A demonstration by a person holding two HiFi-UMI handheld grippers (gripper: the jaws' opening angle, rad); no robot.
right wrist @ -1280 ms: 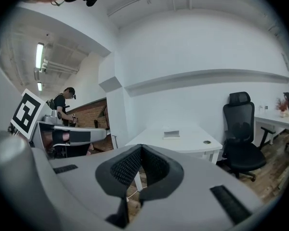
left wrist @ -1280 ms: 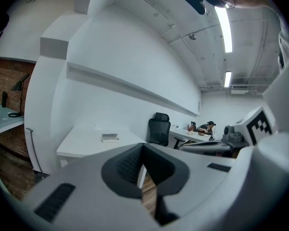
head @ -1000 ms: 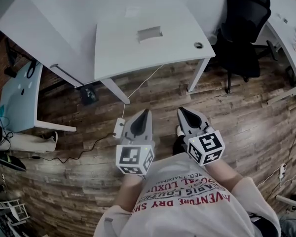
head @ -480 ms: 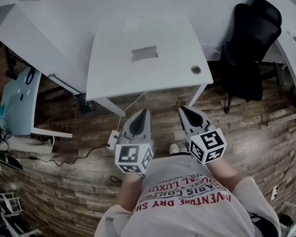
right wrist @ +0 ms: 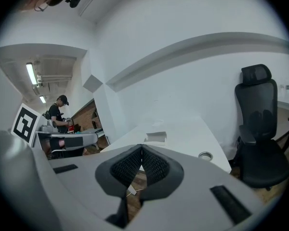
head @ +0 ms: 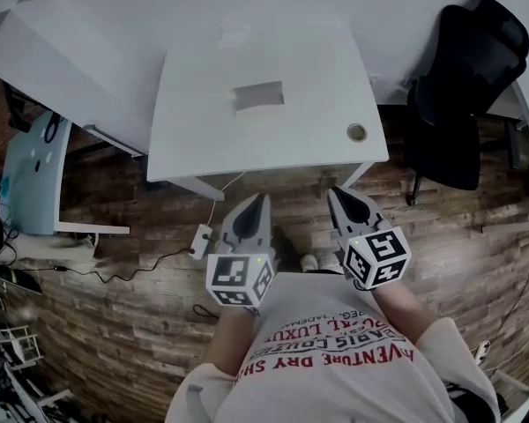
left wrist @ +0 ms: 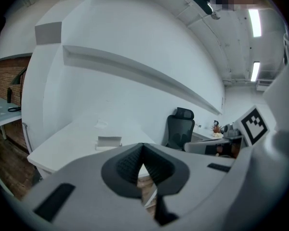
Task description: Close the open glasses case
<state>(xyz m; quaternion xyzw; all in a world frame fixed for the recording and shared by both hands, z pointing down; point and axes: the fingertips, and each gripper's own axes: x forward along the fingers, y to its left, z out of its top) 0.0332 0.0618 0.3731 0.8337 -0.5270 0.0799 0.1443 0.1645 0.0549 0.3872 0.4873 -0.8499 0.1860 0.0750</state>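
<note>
The open glasses case [head: 258, 95] lies in the middle of a white desk [head: 203, 130], pale with its lid raised. It also shows small in the left gripper view as the case [left wrist: 109, 142] and in the right gripper view as the case [right wrist: 156, 137]. My left gripper [head: 261, 200] hangs over the wooden floor, short of the desk's near edge, jaws shut and empty. My right gripper [head: 337, 193] is beside it, also shut with nothing in it. Both are well apart from the case.
A black office chair [head: 472, 86] stands right of the desk. A cable hole [head: 357, 132] is near the desk's right front corner. A power strip and cables [head: 199, 236] lie on the floor. A light blue table [head: 31, 174] is at left. A person [right wrist: 58, 114] stands far off.
The view has moved toward the desk: the desk and case sit lower and nearer in the head view. Both grippers stay shut, held in front of the body.
</note>
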